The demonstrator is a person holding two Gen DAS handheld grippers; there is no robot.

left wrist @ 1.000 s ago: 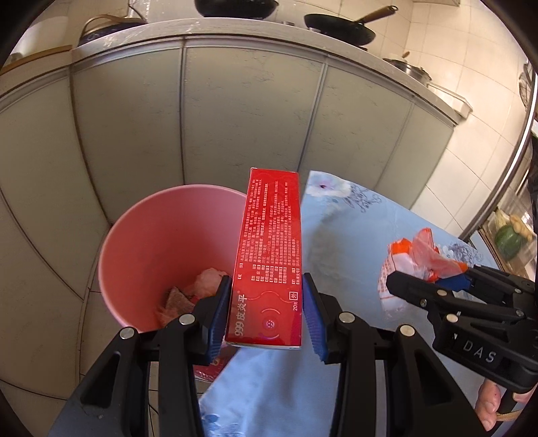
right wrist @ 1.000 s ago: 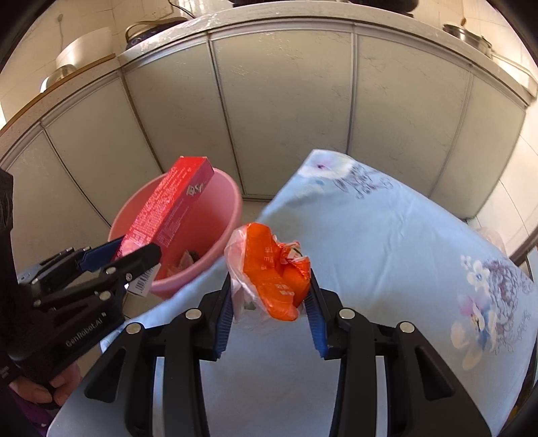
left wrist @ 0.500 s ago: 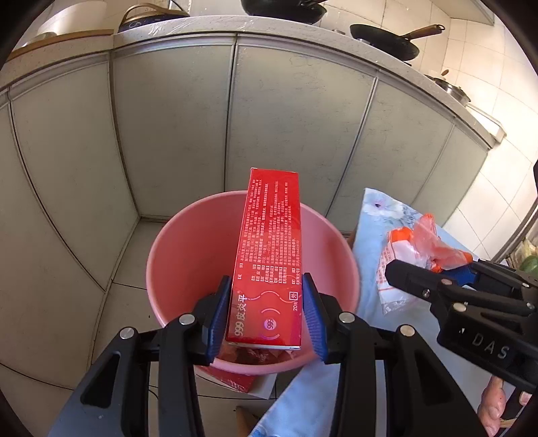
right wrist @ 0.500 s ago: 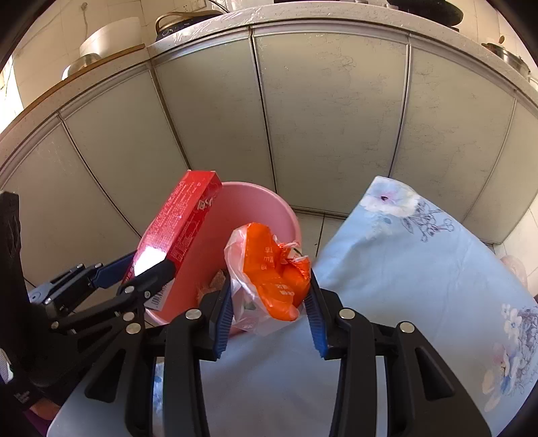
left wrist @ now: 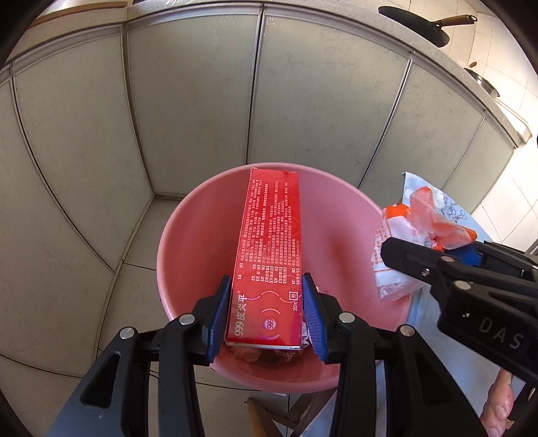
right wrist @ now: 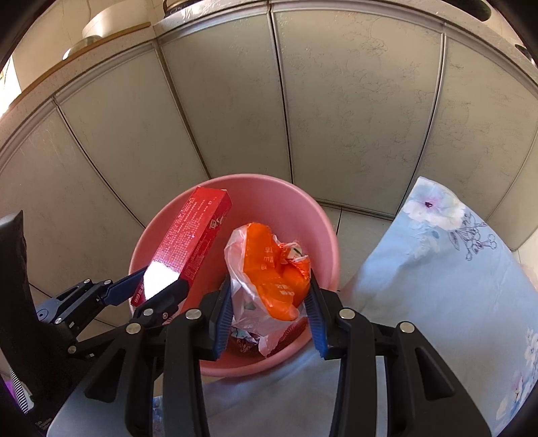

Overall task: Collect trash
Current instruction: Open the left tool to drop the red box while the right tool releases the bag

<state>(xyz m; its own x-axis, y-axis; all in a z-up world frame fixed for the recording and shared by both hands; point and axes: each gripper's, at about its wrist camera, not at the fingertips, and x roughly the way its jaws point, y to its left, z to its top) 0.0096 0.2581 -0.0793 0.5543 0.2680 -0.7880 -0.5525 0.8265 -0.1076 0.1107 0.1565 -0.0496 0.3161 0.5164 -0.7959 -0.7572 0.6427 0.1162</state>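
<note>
1. My left gripper (left wrist: 267, 314) has its blue fingers (left wrist: 218, 316) clamped on the near end of a long red box (left wrist: 269, 255), one pad on each long side.
2. The red box points away from me and hangs over the mouth of the pink bucket (left wrist: 188, 235), its far end close to the bucket's back rim.
3. My right gripper (right wrist: 270, 307) has its fingers (right wrist: 314, 312) pressed on a crumpled orange wrapper in a clear plastic bag (right wrist: 269, 269), which bulges up between them.
4. In the right wrist view, the bag hangs above the inside of the bucket (right wrist: 302, 215), just beside the red box (right wrist: 188, 242), which sits to its left.
5. In the left wrist view, the same bag (left wrist: 413, 235) shows at the bucket's right rim, held by my right gripper (left wrist: 433, 248).
6. Some scraps (left wrist: 255, 353) already lie at the bottom of the bucket; I cannot tell what they are.
7. The bucket stands on a tiled floor (left wrist: 134, 255), in front of grey cabinet doors (right wrist: 235, 101).
8. A worktop covered by a light blue flowered cloth (right wrist: 437, 269) lies to the right of the bucket, its edge close to the rim.
9. A dark frying pan (left wrist: 417, 23) rests on the counter above the cabinets.
</note>
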